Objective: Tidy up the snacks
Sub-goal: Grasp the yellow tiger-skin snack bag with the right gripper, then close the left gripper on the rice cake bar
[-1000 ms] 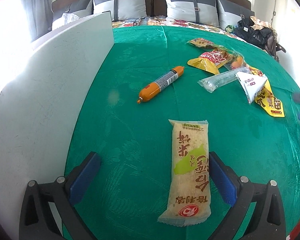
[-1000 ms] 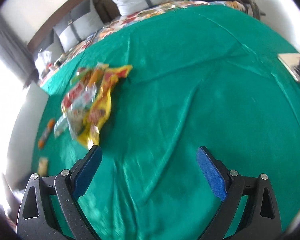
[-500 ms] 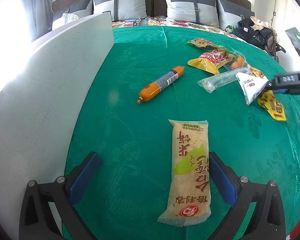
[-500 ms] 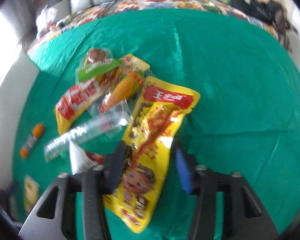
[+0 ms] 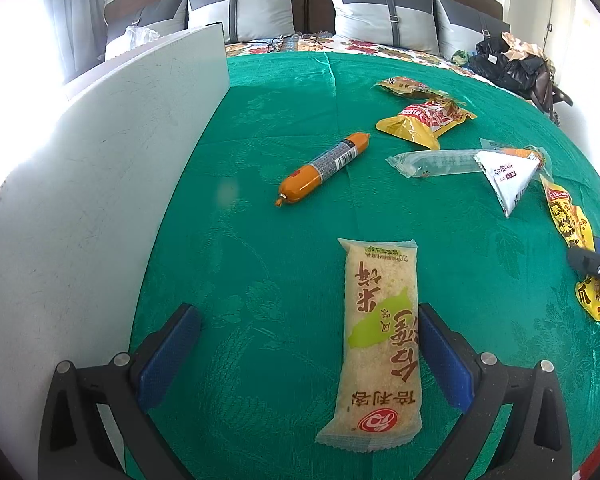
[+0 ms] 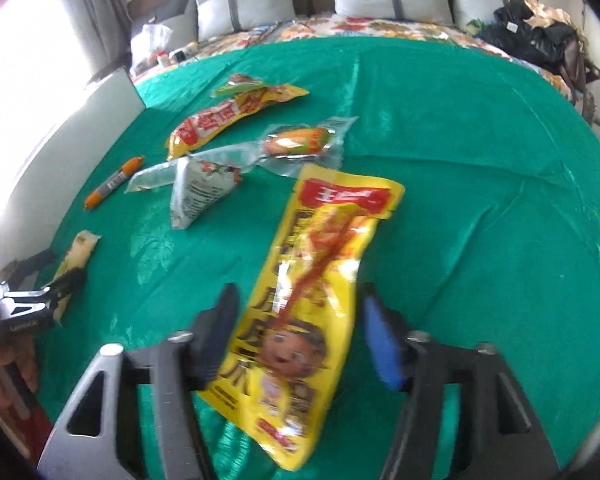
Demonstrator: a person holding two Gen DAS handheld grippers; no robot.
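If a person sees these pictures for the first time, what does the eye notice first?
Probably the big yellow snack bag, lying on the green cloth between the open fingers of the right gripper. Next comes the pale rice cracker pack, lying between the open fingers of the left gripper, with the orange sausage farther off.

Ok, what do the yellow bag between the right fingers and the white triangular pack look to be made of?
Yellow snack bag: glossy plastic film, probably laminated; it shows bright glare patches and creases. White triangular pack: thin crinkly film, possibly foil-lined, with a silvery sheen on its folds. The rice cracker pack looks like matte translucent plastic.
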